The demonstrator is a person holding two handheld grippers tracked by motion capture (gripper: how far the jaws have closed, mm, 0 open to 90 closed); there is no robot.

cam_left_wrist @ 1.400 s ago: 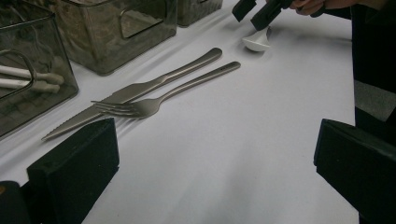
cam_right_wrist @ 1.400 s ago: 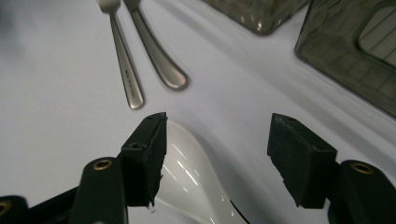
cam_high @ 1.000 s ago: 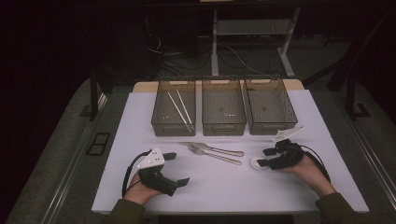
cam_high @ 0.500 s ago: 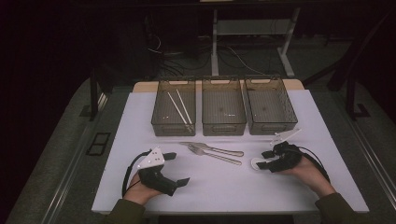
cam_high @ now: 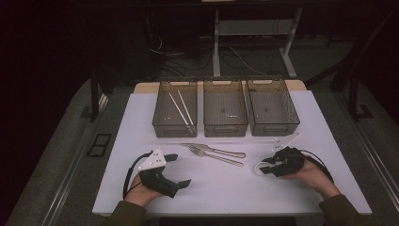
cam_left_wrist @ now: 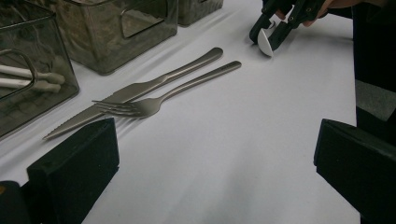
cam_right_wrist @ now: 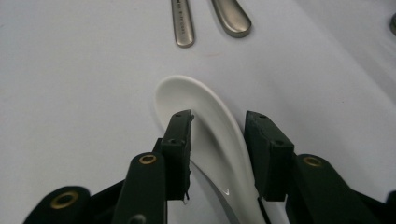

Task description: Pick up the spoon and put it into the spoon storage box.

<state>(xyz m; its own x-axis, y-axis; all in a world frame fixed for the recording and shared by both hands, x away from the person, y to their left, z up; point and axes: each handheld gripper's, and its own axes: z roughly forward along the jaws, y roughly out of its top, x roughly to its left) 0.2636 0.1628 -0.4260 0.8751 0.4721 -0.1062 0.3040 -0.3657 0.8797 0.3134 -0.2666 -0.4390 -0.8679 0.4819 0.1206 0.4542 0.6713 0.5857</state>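
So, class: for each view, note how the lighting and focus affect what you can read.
High view: dark surroundings, the white table lit evenly. Left gripper view: fork sharp, near jaws soft. Right gripper view: glare spot on the white spoon.

Bare white bench point(cam_high: 221, 188) is lying open between both hands; a steel knife point(cam_high: 214, 149) and fork point(cam_high: 216, 156) are blocking the middle, three smoky plastic bins point(cam_high: 225, 113) behind.

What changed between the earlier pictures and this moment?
The right gripper has just been closing its jaws around the white spoon, which lies between them on the table; whether the pads already press on it is unclear. The left gripper stayed put, open. Knife, fork and the three bins are unchanged.
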